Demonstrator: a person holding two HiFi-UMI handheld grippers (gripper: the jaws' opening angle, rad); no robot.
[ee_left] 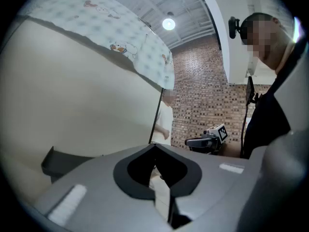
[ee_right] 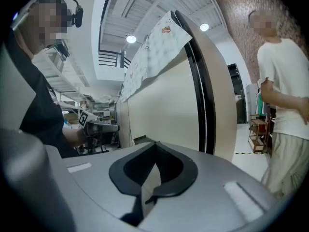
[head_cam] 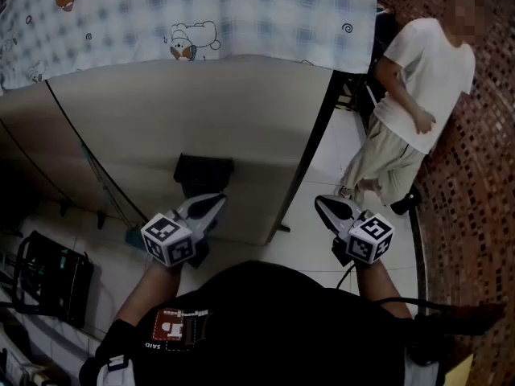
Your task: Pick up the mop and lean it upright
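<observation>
In the head view a thin dark pole, possibly the mop's handle, slants against the beige panel, with something teal at its lower end. My left gripper is held out in front of the panel, to the right of that pole and apart from it. Its jaws are shut with nothing between them, as the left gripper view shows. My right gripper hovers over the white floor past the panel's dark edge, also shut and empty. Each gripper shows in the other's view.
A person in a white shirt stands at the right by a brick wall. A patterned cloth hangs over the panel's top. A black box is fixed low on the panel. A dark crate sits on the floor at the left.
</observation>
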